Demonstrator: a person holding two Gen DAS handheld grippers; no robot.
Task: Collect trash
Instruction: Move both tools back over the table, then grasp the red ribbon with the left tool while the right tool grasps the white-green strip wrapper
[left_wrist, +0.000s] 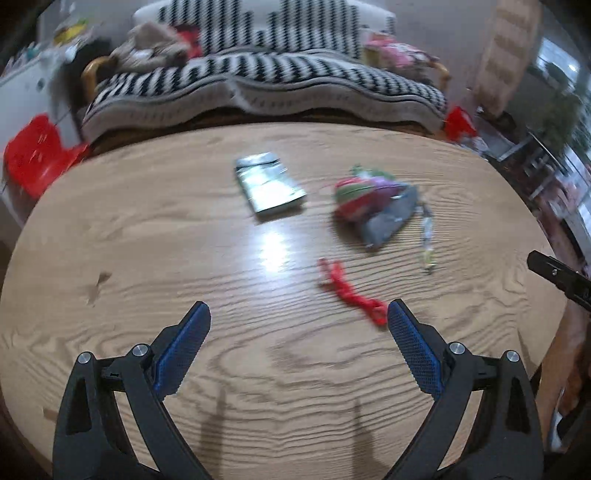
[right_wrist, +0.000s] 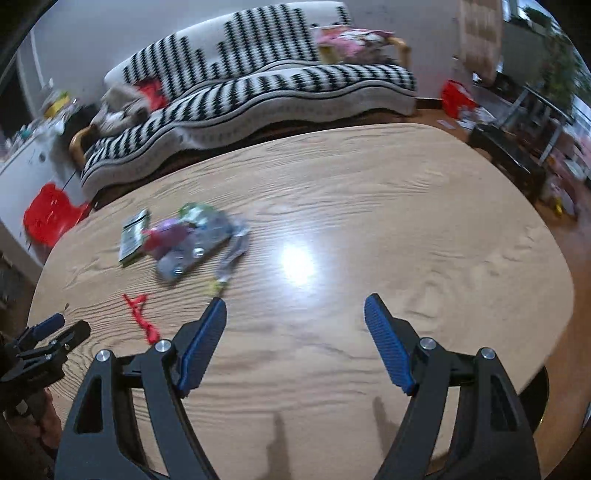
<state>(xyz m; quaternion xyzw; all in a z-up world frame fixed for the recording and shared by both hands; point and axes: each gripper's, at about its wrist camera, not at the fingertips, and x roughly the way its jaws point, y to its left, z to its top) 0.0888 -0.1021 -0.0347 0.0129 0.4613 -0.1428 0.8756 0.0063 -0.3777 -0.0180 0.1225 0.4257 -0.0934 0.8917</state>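
Both sets of jaws stand wide apart with nothing between them. The left gripper (left_wrist: 299, 321) and the right gripper (right_wrist: 295, 314) both hover above the wooden worktop (left_wrist: 147, 229), pointed downward at it.

Trash lies scattered across the middle of the worktop. A flat silvery-green packet (left_wrist: 267, 186) sits furthest toward the striped sofa (left_wrist: 258, 88). Near it lies a crumpled heap of wrappers (left_wrist: 373, 201), red, green, purple and grey, with a thin strip (left_wrist: 427, 240) trailing from its edge. A twisted red scrap (left_wrist: 351, 291) lies nearest, one end just beside the left gripper's right-hand fingertip (left_wrist: 397, 314). Both views are blurred, so finer detail of the pieces cannot be made out. No bin or bag is in view.

The step in hand looks like the approach for a first pick, and the red scrap seems the likeliest target for the left gripper. It is thin and lies flat, so the jaws would probably need to straddle its thicker knotted part, drop until the tips nearly meet the wood, and close slowly so it is not pushed away. The right gripper is better placed for the thin strip.
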